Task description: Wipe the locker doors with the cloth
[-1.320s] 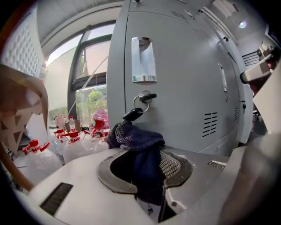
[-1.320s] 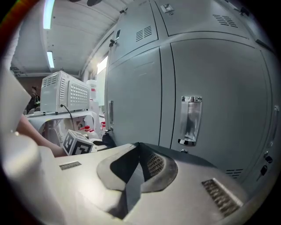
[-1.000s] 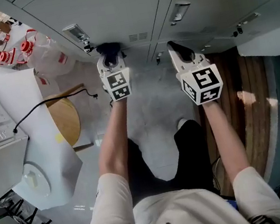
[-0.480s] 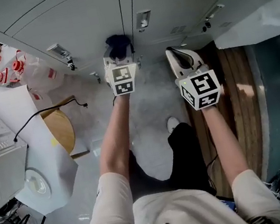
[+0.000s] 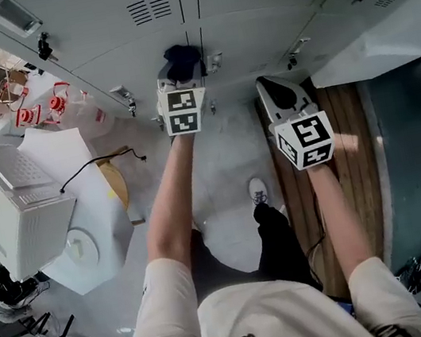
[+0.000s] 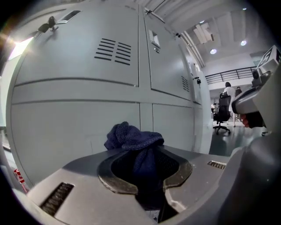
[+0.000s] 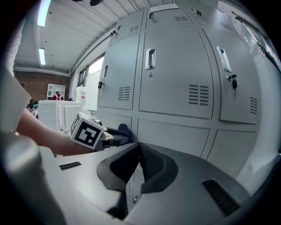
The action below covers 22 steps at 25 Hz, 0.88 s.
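Observation:
A dark blue cloth (image 5: pixel 180 61) (image 6: pixel 134 140) is bunched between the jaws of my left gripper (image 5: pixel 179 80) (image 6: pixel 147 169), which is shut on it. The cloth is held close against a grey lower locker door (image 5: pixel 133 52) (image 6: pixel 74 127), near the seam between two doors. My right gripper (image 5: pixel 279 99) (image 7: pixel 137 162) hovers to the right, a little back from the lockers, shut with nothing in it. In the right gripper view the left gripper's marker cube (image 7: pixel 87 130) and the cloth (image 7: pixel 124 130) show at the left, with a row of locker doors (image 7: pixel 171 74) behind.
Locker handles (image 5: pixel 212 62) and vents (image 5: pixel 149 9) stud the doors. A white box (image 5: pixel 16 210) and a round wooden stool (image 5: pixel 113 185) stand at the left. Wooden planks (image 5: pixel 357 154) lie at the right. My feet (image 5: pixel 257 192) are on the grey floor.
My head view has tilted so more of the lockers shows. The left gripper with the cloth has moved slightly up the door; the right gripper has held its place beside it.

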### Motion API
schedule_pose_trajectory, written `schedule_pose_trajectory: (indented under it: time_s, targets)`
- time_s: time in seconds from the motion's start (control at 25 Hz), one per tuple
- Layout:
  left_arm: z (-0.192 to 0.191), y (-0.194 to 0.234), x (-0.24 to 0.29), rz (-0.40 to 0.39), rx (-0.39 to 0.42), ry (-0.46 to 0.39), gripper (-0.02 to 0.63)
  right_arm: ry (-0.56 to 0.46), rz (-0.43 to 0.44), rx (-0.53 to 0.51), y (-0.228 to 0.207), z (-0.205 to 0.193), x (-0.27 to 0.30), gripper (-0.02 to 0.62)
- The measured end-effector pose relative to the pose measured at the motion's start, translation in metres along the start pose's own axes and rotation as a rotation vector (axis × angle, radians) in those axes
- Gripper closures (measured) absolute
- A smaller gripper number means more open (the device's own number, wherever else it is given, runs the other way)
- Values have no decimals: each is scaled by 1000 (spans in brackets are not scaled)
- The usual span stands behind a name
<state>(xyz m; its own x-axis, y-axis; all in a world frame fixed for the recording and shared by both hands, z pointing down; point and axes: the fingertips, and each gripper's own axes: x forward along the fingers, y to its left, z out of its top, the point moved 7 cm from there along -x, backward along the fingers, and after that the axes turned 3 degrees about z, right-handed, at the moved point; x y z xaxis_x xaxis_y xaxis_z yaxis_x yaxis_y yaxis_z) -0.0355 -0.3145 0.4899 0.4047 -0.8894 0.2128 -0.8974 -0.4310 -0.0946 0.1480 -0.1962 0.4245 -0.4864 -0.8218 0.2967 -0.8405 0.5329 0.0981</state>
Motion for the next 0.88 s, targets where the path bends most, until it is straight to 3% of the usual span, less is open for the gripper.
schedule_pose_trajectory:
  time_s: [0.28, 0.48, 0.64, 0.88]
  targets:
    - [82, 12, -26, -13, 9, -24, 492, -51, -15, -44, -16, 87, -34, 588]
    - [129, 12, -69, -82, 25, -65, 492, -102, -26, -53, -11, 132, -57, 588]
    - [170, 29, -112, -67, 26, -116, 492, -141, -18, -102, 2, 178, -66, 588]
    - [231, 59, -193, -33, 106, -228, 492, -207, 21, -212, 37, 247, -72, 588]
